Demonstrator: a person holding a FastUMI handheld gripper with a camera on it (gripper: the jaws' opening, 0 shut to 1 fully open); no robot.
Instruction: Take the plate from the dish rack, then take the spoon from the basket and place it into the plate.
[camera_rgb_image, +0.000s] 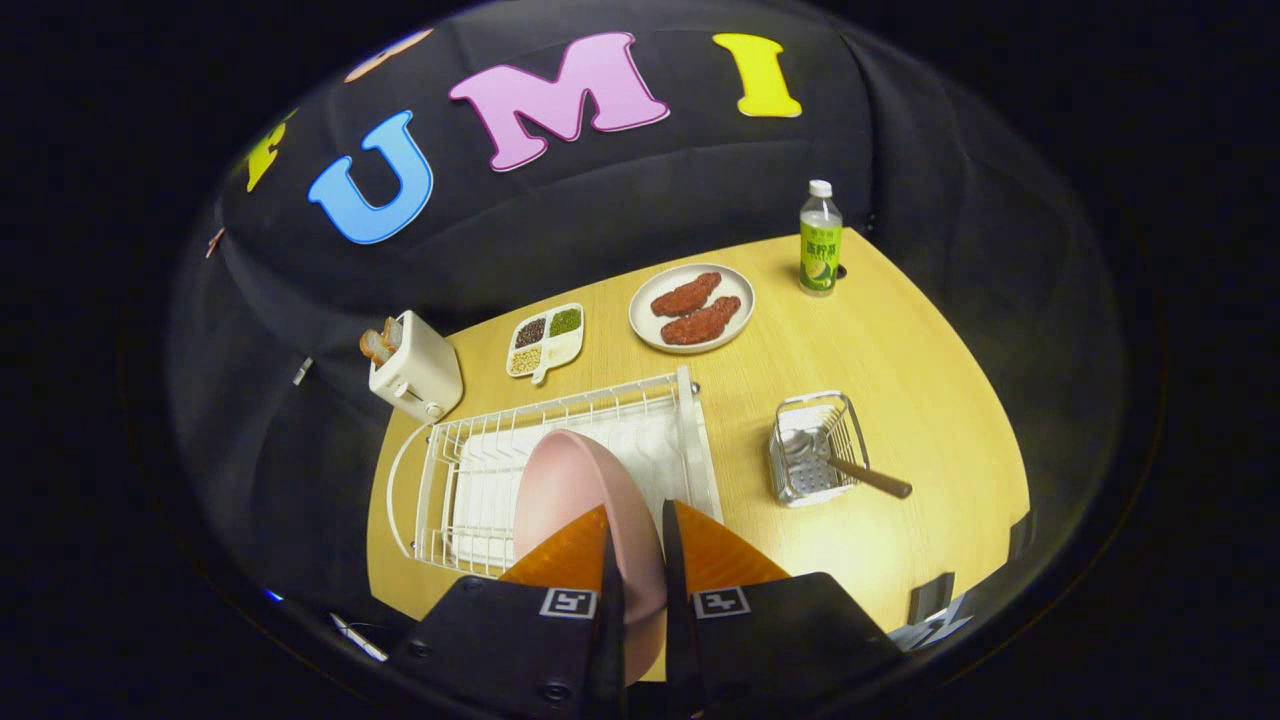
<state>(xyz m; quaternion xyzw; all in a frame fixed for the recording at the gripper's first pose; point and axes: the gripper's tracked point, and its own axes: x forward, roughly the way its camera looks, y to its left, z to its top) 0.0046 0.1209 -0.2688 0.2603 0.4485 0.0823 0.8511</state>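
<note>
Jaws closed on the rim of the pink plate (585, 490), one finger on each face of it, so it's a firm pinch on the edge. The gripper (637, 545) is over the near end of the white wire dish rack (560, 420). The plate stands on edge between the fingers and tilts away toward the rack; its far rim overlaps the white drip tray (490, 490) inside the rack. Cannot tell whether the plate's lower edge is touching the rack wires or is just clear of them.

The spoon (850, 468) is in the small wire basket (810, 450), to the right of the rack and well apart from it. Bowl end is down in the basket; the brown wooden handle sticks out over the basket's rim toward the table's near right side.

Beyond the rack on the wooden table (900, 370): a cream toaster (415, 375) with bread slices in its slots at the far left; a white divided dish (545, 342) of beans and grains next to it; a round plate with two reddish meat pieces (692, 308) behind the rack's right end; a bottle with a green label (820, 240) at the far right edge of the table. None of these touch each other.
</note>
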